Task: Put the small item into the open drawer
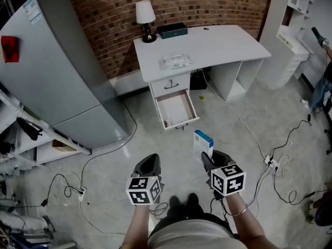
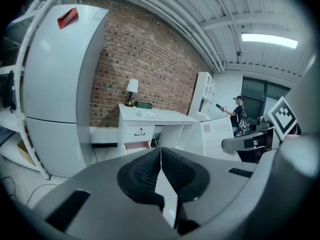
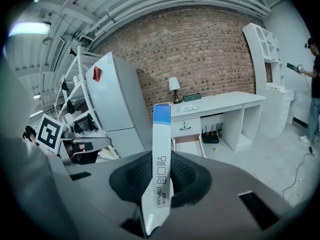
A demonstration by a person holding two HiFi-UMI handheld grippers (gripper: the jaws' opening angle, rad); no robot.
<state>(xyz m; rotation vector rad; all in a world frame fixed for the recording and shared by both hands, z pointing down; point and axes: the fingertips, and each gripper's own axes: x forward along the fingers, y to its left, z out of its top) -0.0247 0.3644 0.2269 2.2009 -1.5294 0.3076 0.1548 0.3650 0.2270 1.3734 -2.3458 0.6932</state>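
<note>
Right gripper [image 3: 159, 184], jaws clamped on the slim carton [image 3: 161, 149] by its lower end; light, stiff, crushable, I judge; open drawer [image 1: 176, 108] well ahead; left gripper [image 2: 161, 171] closed, empty.

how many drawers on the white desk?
2. One closed white drawer with a dark handle, just under the white desk top; one open white drawer pulled out directly below it. Others may be hidden.
</note>
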